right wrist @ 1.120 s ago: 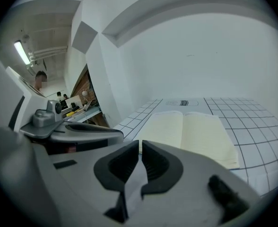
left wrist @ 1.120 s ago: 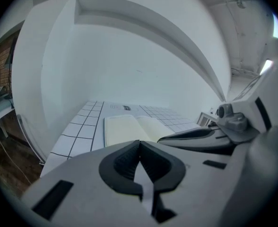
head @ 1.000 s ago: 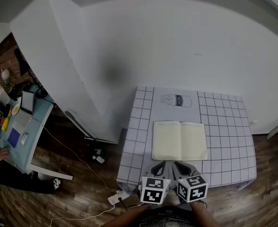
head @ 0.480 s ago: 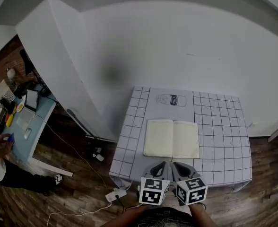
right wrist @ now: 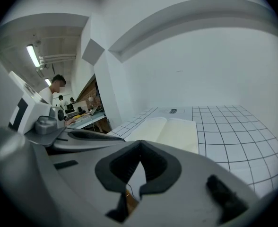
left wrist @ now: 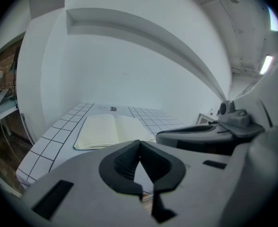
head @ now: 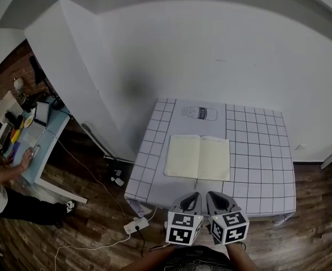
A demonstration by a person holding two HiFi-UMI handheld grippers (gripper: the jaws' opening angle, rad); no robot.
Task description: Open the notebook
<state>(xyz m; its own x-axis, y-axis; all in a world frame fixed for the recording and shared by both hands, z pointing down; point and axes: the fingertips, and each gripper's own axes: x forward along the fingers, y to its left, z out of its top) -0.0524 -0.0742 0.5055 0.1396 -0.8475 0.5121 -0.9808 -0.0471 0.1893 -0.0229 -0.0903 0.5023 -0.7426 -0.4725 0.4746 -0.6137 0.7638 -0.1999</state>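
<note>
The notebook (head: pixel 197 157) lies open and flat on the gridded table (head: pixel 256 151), its cream pages blank; it also shows as the notebook (left wrist: pixel 111 130) in the left gripper view and the notebook (right wrist: pixel 167 131) in the right gripper view. Both grippers hang side by side off the table's near edge, short of the notebook. My left gripper (head: pixel 191 200) is shut with nothing in it, its tips meeting (left wrist: pixel 139 148). My right gripper (head: pixel 213 199) is likewise shut and empty (right wrist: pixel 140 148).
A bottle drawing (head: pixel 199 113) is printed on the table's far strip. A white wall rises behind. To the left stands a blue desk (head: pixel 33 143) with clutter, a person's hand on it. Cables and a power strip (head: pixel 133 226) lie on the wood floor.
Both grippers have drawn back from the table's near edge, still side by side. The view has shifted with them, so the table and notebook sit farther off. The notebook stays open.
</note>
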